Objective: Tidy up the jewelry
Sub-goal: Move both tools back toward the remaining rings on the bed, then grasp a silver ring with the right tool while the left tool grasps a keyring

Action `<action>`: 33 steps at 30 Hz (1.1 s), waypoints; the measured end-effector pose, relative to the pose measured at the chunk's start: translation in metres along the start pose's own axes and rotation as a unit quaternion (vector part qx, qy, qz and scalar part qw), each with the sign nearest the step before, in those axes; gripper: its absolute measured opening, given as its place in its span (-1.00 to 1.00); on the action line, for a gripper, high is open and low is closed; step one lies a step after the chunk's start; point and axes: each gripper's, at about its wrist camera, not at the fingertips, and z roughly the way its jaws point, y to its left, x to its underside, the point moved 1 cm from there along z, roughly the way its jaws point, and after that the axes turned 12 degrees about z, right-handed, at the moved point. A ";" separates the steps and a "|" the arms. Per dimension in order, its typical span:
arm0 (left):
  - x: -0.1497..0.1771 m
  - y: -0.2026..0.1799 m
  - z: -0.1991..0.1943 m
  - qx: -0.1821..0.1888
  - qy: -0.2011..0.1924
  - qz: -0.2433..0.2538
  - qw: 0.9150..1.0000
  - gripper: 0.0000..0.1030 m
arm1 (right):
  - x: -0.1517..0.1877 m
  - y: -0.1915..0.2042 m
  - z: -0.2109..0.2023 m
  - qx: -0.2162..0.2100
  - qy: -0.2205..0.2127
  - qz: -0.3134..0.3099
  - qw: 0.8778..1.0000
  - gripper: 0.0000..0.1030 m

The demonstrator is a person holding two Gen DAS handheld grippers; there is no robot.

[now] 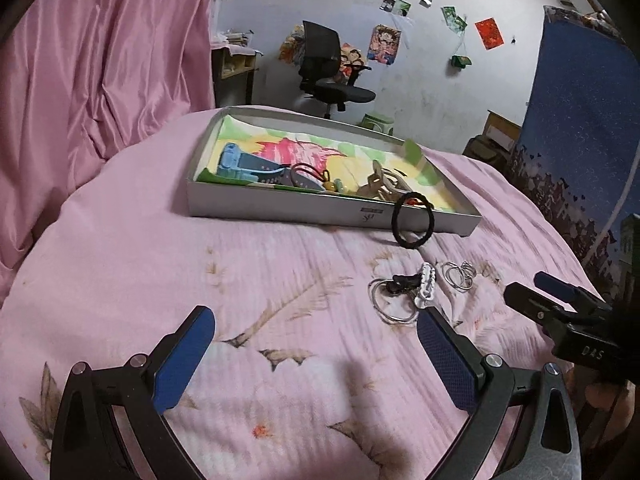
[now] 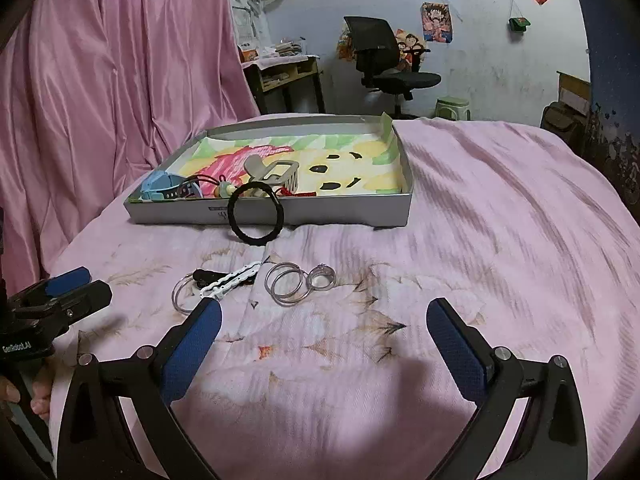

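Left wrist view: left gripper [image 1: 316,320] released, fingers wide apart above pink bedspread [image 1: 200,280], empty. Right gripper [image 2: 324,316] likewise spread, empty. Grey tray [image 2: 340,210] on bed, holding blue watch [image 2: 168,188], beige hair claw [image 2: 276,174]. Black hair tie [image 2: 256,214] propped against tray's front wall. Silver rings [image 2: 298,284], white clip [image 2: 230,280], large silver hoop [image 2: 182,296] loose on bedspread, near both grippers.
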 end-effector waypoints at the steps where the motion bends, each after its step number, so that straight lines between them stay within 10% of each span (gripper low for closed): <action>1: 0.000 -0.001 0.000 0.005 -0.002 0.003 1.000 0.96 | 0.000 0.001 0.002 0.000 0.001 -0.001 1.000 0.85; 14: -0.009 -0.021 0.026 0.102 0.032 0.022 0.994 -0.46 | -0.005 -0.003 0.020 0.016 0.032 0.003 0.999 -0.14; 33: -0.016 -0.023 0.083 0.121 0.119 0.007 0.985 -0.61 | -0.012 0.011 0.061 0.042 0.078 -0.045 0.995 -0.41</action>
